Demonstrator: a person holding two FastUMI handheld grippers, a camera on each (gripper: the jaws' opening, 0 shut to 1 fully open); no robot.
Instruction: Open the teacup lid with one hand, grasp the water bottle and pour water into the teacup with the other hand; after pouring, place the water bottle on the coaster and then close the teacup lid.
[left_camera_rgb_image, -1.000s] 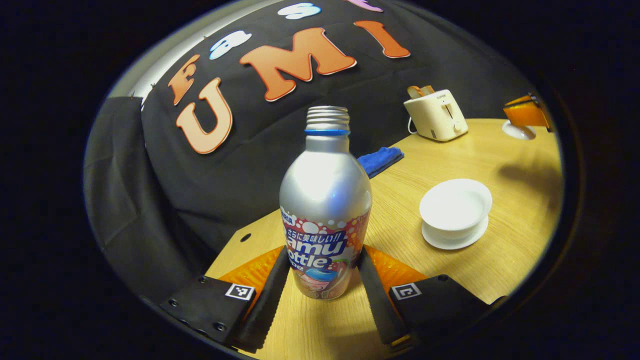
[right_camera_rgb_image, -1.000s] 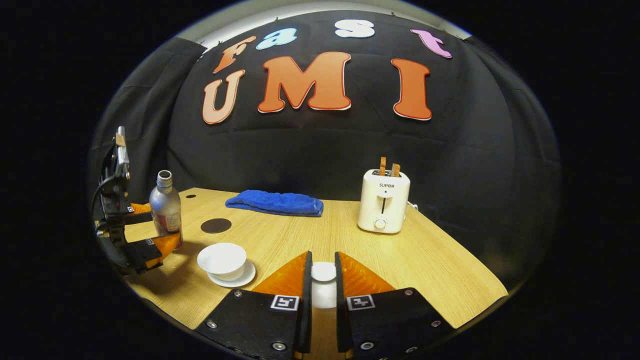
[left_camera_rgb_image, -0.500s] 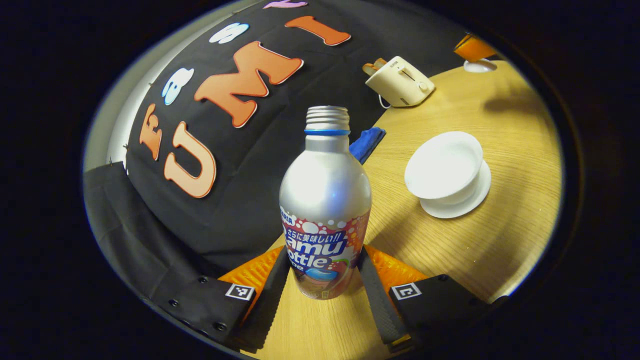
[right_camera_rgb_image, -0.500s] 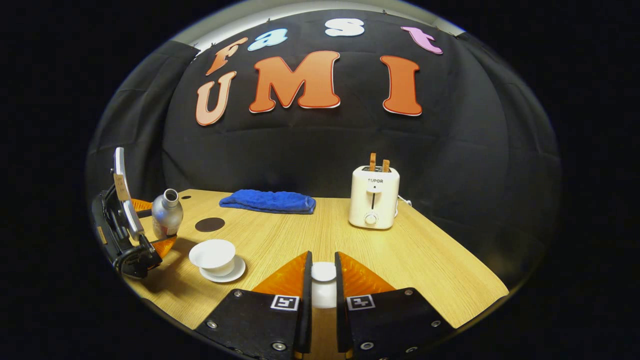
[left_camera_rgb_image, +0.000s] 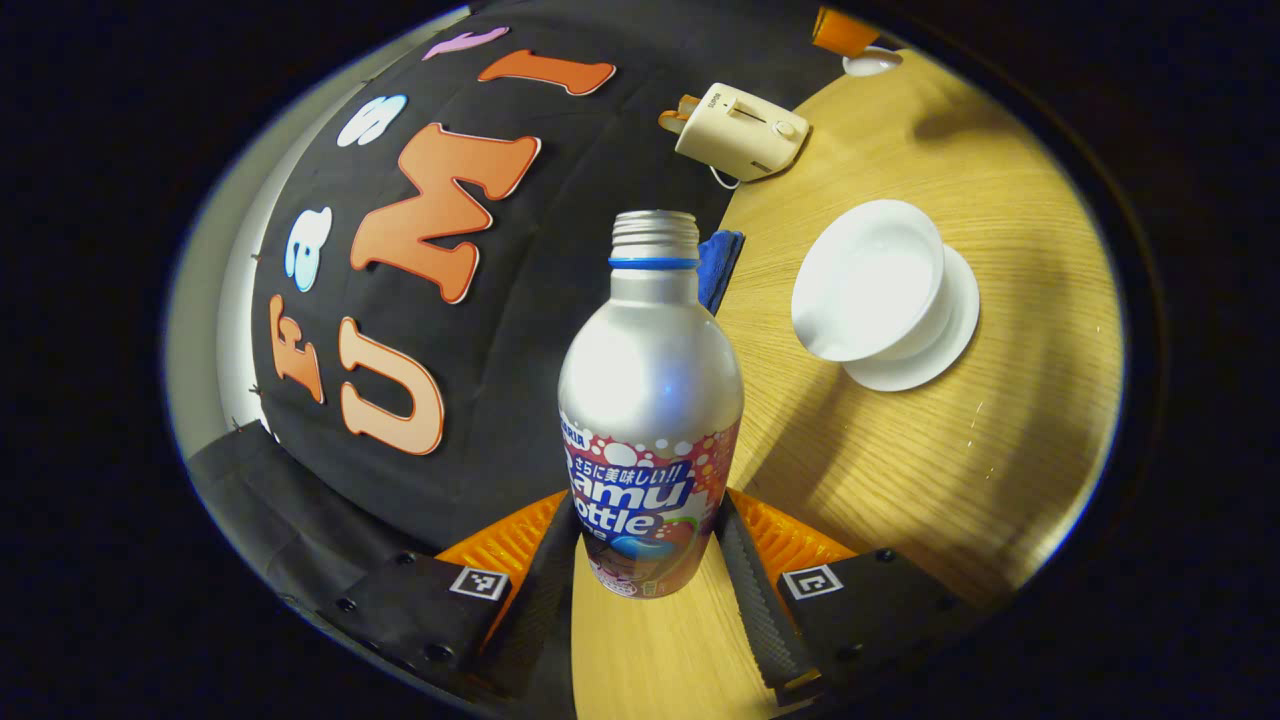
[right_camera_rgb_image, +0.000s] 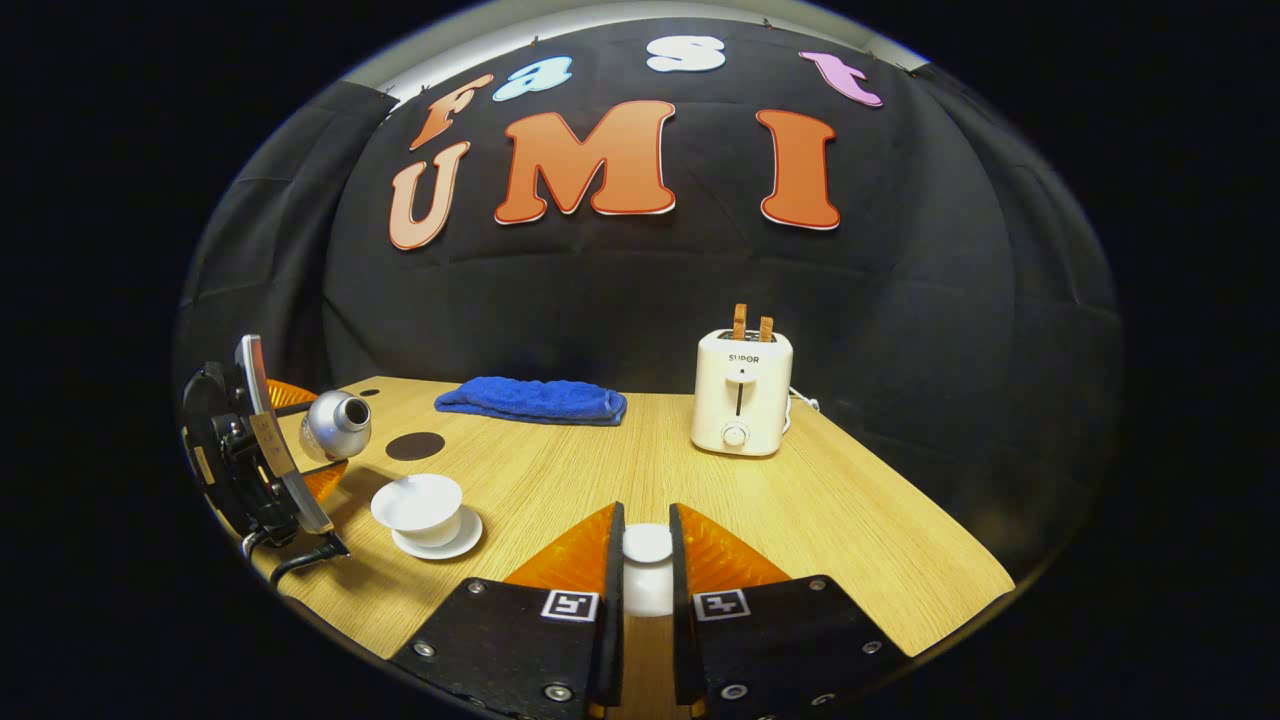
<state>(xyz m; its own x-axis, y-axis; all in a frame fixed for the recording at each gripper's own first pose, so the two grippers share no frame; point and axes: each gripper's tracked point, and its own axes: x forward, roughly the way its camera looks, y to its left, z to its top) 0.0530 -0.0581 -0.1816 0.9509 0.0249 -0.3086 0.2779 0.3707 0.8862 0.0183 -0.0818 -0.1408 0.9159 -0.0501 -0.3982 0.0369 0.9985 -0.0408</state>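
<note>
My left gripper (left_camera_rgb_image: 648, 560) is shut on the silver water bottle (left_camera_rgb_image: 650, 400), uncapped, with a printed label round its lower half. In the right gripper view the bottle (right_camera_rgb_image: 335, 425) leans steeply toward the teacup, its mouth pointing at it, and the left gripper (right_camera_rgb_image: 250, 450) is behind it. The white teacup (left_camera_rgb_image: 868, 283) stands open on its white saucer (left_camera_rgb_image: 940, 345), on the wooden table. My right gripper (right_camera_rgb_image: 646, 560) is shut on the white teacup lid (right_camera_rgb_image: 647, 545), held above the table away from the cup (right_camera_rgb_image: 420, 503). The dark round coaster (right_camera_rgb_image: 415, 446) lies behind the cup.
A cream toaster (right_camera_rgb_image: 740, 392) with two slices in it stands at the back right of the table (right_camera_rgb_image: 800, 520). A folded blue cloth (right_camera_rgb_image: 532, 400) lies along the back edge by the black wall. The table's near edge runs just below my right gripper.
The left gripper has tipped the bottle further toward the teacup, from upright a second ago to nearly lying over. The right gripper with the lid has barely shifted.
</note>
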